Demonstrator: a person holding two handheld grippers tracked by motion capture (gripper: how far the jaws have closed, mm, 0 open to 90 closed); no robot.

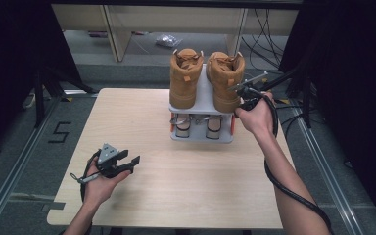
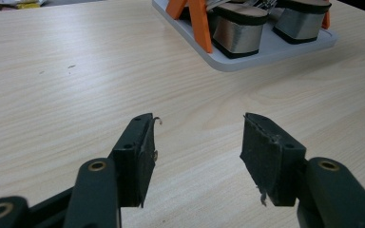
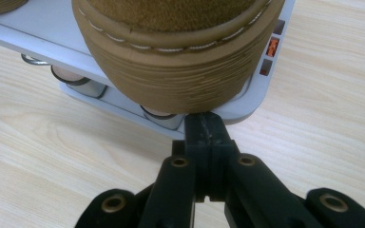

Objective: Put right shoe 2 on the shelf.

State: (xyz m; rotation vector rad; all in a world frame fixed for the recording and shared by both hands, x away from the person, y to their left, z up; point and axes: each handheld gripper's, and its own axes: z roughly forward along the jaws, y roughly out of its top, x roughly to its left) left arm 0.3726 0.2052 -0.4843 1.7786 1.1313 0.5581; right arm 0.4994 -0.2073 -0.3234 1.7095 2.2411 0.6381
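Two tan suede boots stand on the top shelf of a grey two-tier rack, the left boot and the right boot. On the lower tray sit silver heeled shoes. My right gripper is at the right boot's toe; in the right gripper view its jaws are shut together, the tips just under the boot's sole at the shelf edge. My left gripper rests low over the table's near left, open with nothing between the jaws. The silver shoes' heels stand ahead of it.
The rack sits at the far middle of the pale wooden table, with orange posts between its tiers. Behind the table are white shelving legs. Cables hang at the far right. A taped mark is on the floor at the left.
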